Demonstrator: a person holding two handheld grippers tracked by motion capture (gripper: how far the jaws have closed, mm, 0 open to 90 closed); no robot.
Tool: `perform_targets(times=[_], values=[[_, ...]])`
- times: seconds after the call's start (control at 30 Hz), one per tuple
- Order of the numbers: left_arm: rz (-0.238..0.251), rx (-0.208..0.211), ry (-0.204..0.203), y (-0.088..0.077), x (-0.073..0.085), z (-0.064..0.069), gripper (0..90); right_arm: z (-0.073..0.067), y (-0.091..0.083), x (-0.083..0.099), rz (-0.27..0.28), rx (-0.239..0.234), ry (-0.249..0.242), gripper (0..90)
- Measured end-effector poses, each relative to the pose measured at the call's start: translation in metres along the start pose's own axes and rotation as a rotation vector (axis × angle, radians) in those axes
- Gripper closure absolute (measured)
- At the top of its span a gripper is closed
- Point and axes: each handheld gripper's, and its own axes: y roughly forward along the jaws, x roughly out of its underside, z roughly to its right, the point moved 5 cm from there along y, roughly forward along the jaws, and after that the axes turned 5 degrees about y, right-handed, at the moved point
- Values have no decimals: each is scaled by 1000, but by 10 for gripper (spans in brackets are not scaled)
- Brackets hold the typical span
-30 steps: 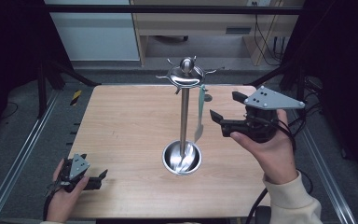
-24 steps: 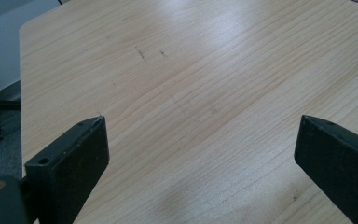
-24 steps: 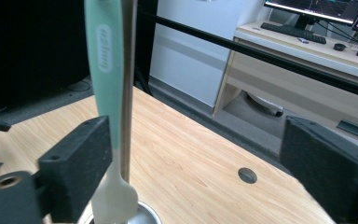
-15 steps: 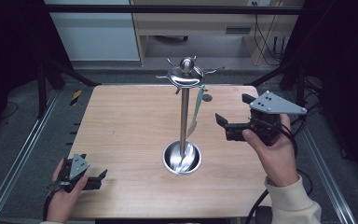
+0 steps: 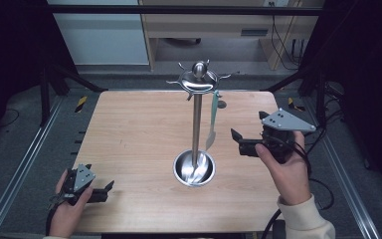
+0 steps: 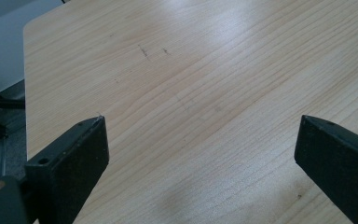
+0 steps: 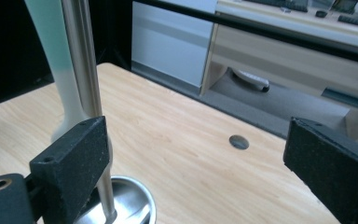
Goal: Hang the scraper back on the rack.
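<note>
Hanging utensil (image 5: 212, 119), probably a spatula, sits close to the right gripper (image 5: 240, 142), jaws spread; a careless sweep knocks it off the stand (image 5: 197, 124). Left gripper (image 5: 102, 191) also spread, empty.

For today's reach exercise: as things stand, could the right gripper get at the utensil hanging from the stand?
Probably yes: the right gripper, jaws open, faces the hanging utensil across bare table, with nothing between them.

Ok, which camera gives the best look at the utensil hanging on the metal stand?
The high view: the whole hanging utensil shows from hook to tip beside the stand's pole. The right gripper view catches part of it, close behind the pole. The left gripper view faces bare table.
</note>
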Motion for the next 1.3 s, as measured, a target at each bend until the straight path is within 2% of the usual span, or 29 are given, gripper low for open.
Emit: perform_targets(times=[0.1,0.23,0.4,0.73,0.83,1.3], values=[[-1,0,-2,0,0,0,27,-1,4,8,-13,4,1,74],[-6,0,-2,0,1,0,27,1,7,17,-6,32,15,73],[-1,2,4,0,0,0,28,4,9,27,-28,37,37,73],[-3,5,4,0,0,1,27,5,18,44,-64,46,42,67],[-3,5,4,0,0,1,27,6,22,50,-73,54,29,66],[4,7,9,0,-1,2,27,9,36,77,-129,57,56,69]])
